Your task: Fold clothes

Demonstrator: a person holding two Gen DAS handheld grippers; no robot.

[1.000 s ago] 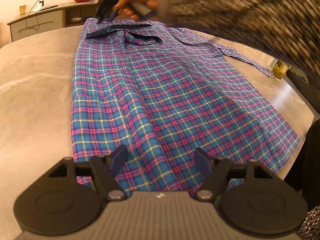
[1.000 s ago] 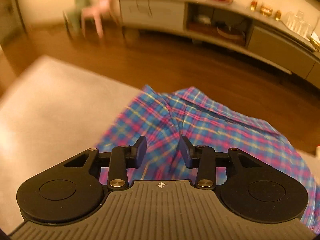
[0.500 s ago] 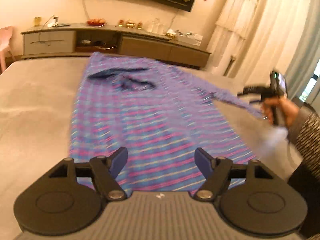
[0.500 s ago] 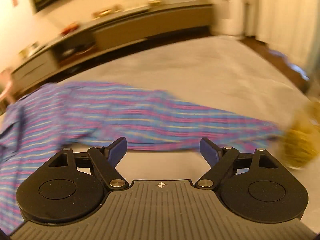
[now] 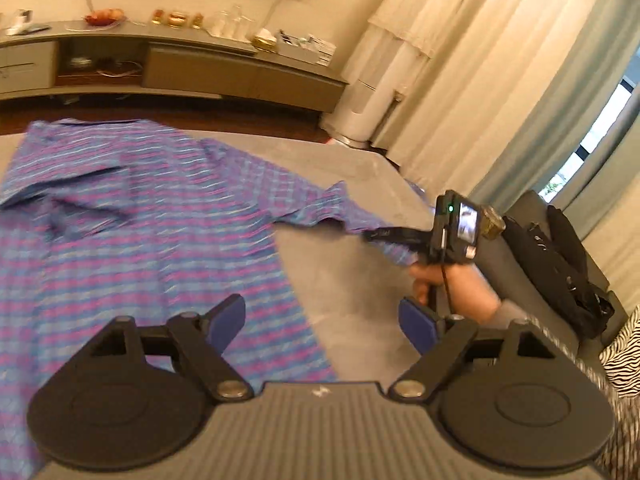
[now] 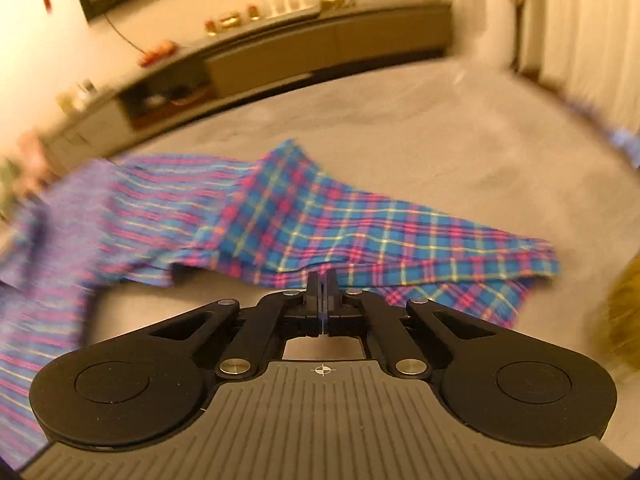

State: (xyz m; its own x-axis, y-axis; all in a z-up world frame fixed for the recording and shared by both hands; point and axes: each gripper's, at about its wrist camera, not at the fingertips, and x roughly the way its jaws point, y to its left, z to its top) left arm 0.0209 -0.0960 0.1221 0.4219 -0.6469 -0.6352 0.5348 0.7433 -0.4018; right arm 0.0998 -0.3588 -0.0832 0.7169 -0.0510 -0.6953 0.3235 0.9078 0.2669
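Note:
A blue and pink plaid shirt lies spread on the grey table, collar to the left. Its right sleeve stretches out across the table. My right gripper is shut on the sleeve's near edge; in the left wrist view the right gripper holds the sleeve lifted a little off the table. My left gripper is open and empty above the shirt's lower right edge.
A long low sideboard with small items stands along the far wall. White curtains hang at the right. A dark bag lies on a grey seat by the table's right edge.
My right gripper has closed on the sleeve, having been open half a second ago. The left gripper has swung its view to the right, staying open.

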